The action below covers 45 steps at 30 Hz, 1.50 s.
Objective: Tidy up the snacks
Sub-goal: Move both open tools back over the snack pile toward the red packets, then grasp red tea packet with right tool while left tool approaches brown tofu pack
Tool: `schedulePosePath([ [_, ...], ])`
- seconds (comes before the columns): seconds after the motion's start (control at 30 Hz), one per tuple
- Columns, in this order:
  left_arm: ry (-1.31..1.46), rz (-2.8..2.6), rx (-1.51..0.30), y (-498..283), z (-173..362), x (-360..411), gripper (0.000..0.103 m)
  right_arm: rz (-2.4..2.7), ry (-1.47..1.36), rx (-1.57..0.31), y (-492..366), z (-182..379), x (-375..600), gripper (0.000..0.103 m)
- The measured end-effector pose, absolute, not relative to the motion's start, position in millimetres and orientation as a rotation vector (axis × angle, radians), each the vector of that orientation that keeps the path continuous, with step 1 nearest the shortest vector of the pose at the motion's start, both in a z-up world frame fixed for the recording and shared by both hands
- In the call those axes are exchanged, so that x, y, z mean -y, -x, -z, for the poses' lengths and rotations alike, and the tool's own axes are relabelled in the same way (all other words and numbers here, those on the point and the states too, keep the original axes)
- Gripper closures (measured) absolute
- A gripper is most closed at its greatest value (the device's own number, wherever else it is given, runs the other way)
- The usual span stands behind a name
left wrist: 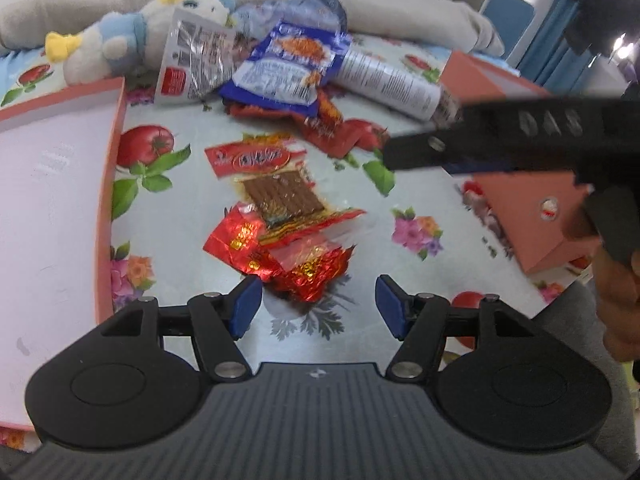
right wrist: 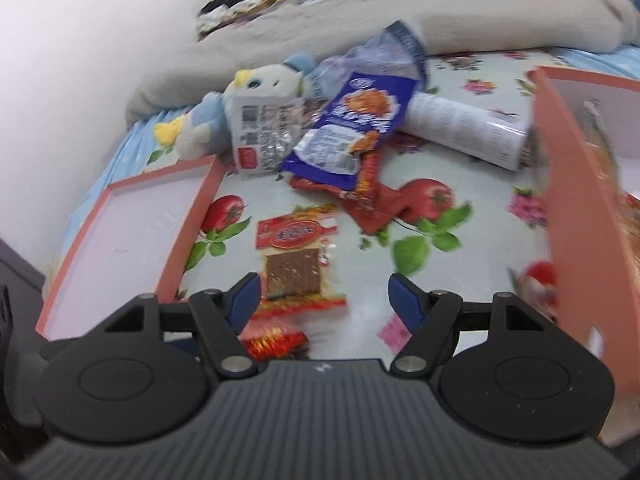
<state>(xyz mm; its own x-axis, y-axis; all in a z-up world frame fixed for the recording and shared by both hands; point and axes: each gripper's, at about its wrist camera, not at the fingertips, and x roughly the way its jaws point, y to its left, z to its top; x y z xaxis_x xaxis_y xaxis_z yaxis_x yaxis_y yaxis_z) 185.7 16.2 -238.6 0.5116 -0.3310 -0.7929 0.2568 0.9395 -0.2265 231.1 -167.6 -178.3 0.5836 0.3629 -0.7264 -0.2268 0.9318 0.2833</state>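
1. My left gripper [left wrist: 318,306] is spread wide, empty, above the crinkled red foil packet [left wrist: 280,250].
2. My right gripper [right wrist: 324,300] is likewise spread, holding nothing.
3. The clear-windowed snack pack [left wrist: 266,184] lies flat mid-bed on the floral sheet [left wrist: 180,216], between two salmon cardboard boxes [left wrist: 52,216].

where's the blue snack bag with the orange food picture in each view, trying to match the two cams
Left wrist view: blue snack bag sits upper centre, lying over a red packet, left of the white can.
Right wrist view: blue snack bag is upper centre, tilted, again left of the white can.
Shared landmark: the blue-and-white plush toy behind and to its left.
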Motion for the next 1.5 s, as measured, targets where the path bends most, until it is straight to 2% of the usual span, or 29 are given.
schedulePosePath([
  [0.57,0.262,0.335,-0.992,-204,271,-29,0.035,-0.494,0.018,-1.052,-307,240,115,0.031],
  [0.87,0.286,0.311,-0.984,-197,272,-30,0.036,-0.541,0.173,-1.017,-305,254,94,0.028],
  [0.93,0.293,0.298,-0.984,-195,273,-31,0.036,-0.547,0.177,-1.012,-306,254,96,0.031],
  [1.0,0.296,0.287,-0.983,-193,274,-32,0.036,-0.56,0.181,-1.005,-305,253,98,0.043],
  [1.1,0.288,0.272,-0.983,-192,274,-31,0.036,-0.567,0.164,-1.001,-303,251,102,0.049],
  [1.33,0.285,0.259,-0.99,-190,272,-27,0.035,-0.555,0.136,-0.991,-293,246,104,0.052],
  [1.37,0.282,0.261,-0.991,-190,272,-27,0.035,-0.548,0.121,-0.982,-293,242,108,0.079],
  [1.4,0.277,0.26,-0.991,-190,272,-26,0.035,-0.535,0.11,-0.979,-295,238,113,0.1],
  [1.5,0.268,0.265,-0.995,-189,272,-24,0.035,-0.502,0.078,-0.972,-301,233,128,0.1],
])
